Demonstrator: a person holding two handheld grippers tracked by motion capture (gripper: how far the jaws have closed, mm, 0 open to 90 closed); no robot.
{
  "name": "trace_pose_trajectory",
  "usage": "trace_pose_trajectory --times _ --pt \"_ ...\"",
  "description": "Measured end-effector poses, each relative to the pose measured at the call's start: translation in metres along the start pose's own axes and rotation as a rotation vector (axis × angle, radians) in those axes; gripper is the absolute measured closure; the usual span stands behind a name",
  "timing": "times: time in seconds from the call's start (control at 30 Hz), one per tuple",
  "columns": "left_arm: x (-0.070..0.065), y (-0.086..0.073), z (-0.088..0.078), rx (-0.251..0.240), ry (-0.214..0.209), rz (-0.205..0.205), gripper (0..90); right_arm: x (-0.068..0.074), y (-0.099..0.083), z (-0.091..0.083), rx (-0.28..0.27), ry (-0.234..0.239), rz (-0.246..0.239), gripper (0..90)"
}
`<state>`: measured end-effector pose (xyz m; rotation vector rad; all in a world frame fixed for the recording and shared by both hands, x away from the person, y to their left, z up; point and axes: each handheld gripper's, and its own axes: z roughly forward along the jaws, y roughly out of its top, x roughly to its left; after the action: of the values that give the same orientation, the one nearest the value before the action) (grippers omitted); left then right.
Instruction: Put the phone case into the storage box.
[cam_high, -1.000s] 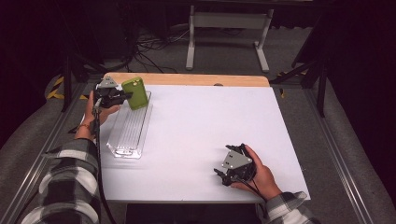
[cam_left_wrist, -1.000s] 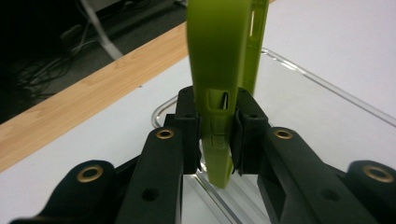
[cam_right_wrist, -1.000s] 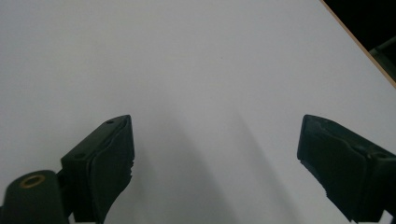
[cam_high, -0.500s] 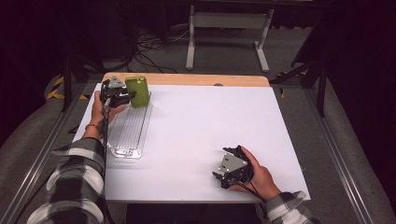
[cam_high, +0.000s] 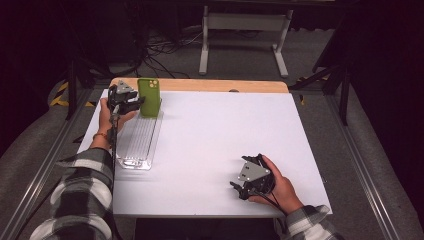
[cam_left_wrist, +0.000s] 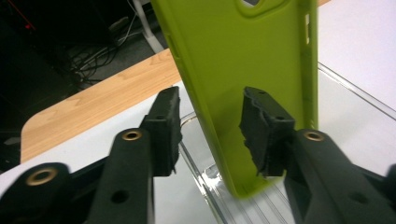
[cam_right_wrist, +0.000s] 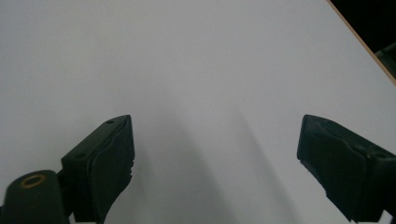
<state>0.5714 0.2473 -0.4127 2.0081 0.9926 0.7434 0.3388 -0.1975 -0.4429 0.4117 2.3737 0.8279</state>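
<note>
At the far left corner of the worktop, your left gripper sits at the green phone case, which stands upright at the far end of the clear ribbed tray. In the left gripper view the green phone case rises between the two jaws with its bottom edge down in the tray. The jaws have just been opening; a gap shows beside the left pad, while the right pad overlaps the case's face and you cannot tell whether it touches. Your left hand holds that gripper level, pointing toward the case. Well apart, near the front right of the worktop, your right hand rests with the right gripper on the white surface. In the right gripper view its jaws stand wide apart with nothing between them, bare white worktop ahead.
</note>
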Motion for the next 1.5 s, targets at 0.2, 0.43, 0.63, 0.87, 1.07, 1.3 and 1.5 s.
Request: trace_pose_trajectory --times 0.2,0.43,0.63,0.87,1.07,1.3,1.5 --pt "-0.001 0.0 0.0 -0.01 0.008 -0.008 60.1 0.0 0.001 -0.001 -0.003 -0.008 -0.005 12.2" --pt "-0.002 0.0 -0.003 -0.026 0.01 -0.02 59.3 0.0 0.002 -0.002 -0.007 -0.013 -0.005 12.3" --pt "-0.001 0.0 -0.01 -0.036 0.015 -0.02 59.2 0.0 0.003 -0.003 -0.015 -0.015 0.0 12.4" --pt "-0.002 0.003 -0.022 -0.066 0.026 -0.009 59.2 -0.004 0.003 -0.006 -0.045 -0.021 0.026 12.6" --pt "-0.004 0.004 -0.031 -0.093 0.026 -0.01 59.4 -0.005 0.005 -0.008 -0.063 -0.027 0.032 12.6" --pt "-0.009 0.006 -0.044 -0.118 0.017 0.007 59.2 -0.008 0.006 -0.01 -0.096 -0.033 0.067 12.8" --pt "-0.014 0.007 -0.051 -0.153 0.005 0.013 59.5 -0.011 0.006 -0.01 -0.117 -0.041 0.094 12.9"
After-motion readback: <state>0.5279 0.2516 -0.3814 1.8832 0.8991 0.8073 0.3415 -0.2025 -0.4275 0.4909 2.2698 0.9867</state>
